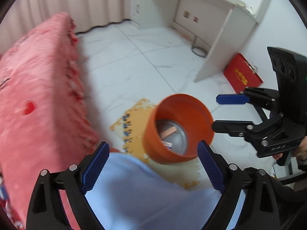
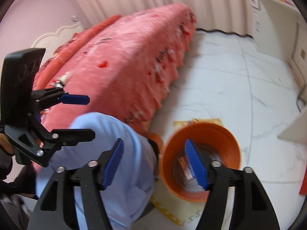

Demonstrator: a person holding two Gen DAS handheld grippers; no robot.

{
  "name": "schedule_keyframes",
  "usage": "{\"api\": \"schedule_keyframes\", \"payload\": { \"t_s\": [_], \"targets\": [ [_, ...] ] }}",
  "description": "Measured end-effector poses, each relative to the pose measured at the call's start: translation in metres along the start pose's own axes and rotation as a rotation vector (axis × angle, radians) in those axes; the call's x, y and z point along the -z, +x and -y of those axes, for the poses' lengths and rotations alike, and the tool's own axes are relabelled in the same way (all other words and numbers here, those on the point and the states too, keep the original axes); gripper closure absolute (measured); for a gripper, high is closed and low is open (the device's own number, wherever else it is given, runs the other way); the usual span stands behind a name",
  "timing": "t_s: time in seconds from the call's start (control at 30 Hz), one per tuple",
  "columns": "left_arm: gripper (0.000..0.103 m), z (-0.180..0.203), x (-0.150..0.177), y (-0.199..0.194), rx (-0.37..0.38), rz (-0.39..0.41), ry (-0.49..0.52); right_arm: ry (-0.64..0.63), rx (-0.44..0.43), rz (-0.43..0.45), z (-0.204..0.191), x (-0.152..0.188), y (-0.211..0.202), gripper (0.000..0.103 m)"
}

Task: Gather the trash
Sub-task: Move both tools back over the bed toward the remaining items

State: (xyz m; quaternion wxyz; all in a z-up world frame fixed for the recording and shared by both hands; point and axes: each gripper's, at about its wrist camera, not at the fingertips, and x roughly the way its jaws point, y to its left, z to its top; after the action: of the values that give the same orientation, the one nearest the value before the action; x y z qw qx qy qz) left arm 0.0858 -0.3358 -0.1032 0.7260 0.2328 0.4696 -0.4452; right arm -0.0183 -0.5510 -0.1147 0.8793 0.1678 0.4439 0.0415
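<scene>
An orange trash bin (image 1: pixel 178 128) stands on a yellow foam mat (image 1: pixel 134 126) on the floor; it also shows in the right wrist view (image 2: pixel 201 159). Inside lie a pinkish wrapper (image 1: pixel 168 131) and a white scrap (image 1: pixel 167 144). My left gripper (image 1: pixel 153 170) is open and empty above a light-blue clothed knee (image 1: pixel 145 193), just left of the bin. My right gripper (image 2: pixel 155 166) is open and empty over the bin's near rim; it shows in the left wrist view (image 1: pixel 222 113) at the bin's right. Small white litter (image 2: pixel 61 81) lies on the pink bed (image 2: pixel 119 65).
The pink bed (image 1: pixel 38 88) fills the left. A white desk (image 1: pixel 220 19) stands at the back right, with a red box (image 1: pixel 241 72) leaning by its leg. A black cable (image 2: pixel 222 32) runs along the curtain. White tiled floor (image 1: pixel 130 61) lies between.
</scene>
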Motion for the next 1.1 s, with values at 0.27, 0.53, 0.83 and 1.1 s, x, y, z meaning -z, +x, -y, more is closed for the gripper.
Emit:
{"api": "schedule_keyframes", "payload": {
  "t_s": [0.27,0.53,0.83,1.1],
  "targets": [
    [0.007,-0.034,0.047,-0.067,-0.160,0.077,-0.131,-0.149,-0.098,0.039,-0.083,-0.031,-0.003,0.018],
    [0.007,-0.072,0.111,-0.129,-0.291,0.148,-0.324,-0.284,-0.206,0.042,-0.169,-0.051,0.009,0.014],
    [0.007,-0.117,0.188,-0.181,-0.423,0.184,-0.546,-0.424,-0.315,0.004,-0.261,-0.062,0.038,0.014],
    [0.007,-0.158,0.241,-0.208,-0.488,0.198,-0.672,-0.525,-0.386,-0.047,-0.333,-0.067,0.078,0.014]
  ]
}}
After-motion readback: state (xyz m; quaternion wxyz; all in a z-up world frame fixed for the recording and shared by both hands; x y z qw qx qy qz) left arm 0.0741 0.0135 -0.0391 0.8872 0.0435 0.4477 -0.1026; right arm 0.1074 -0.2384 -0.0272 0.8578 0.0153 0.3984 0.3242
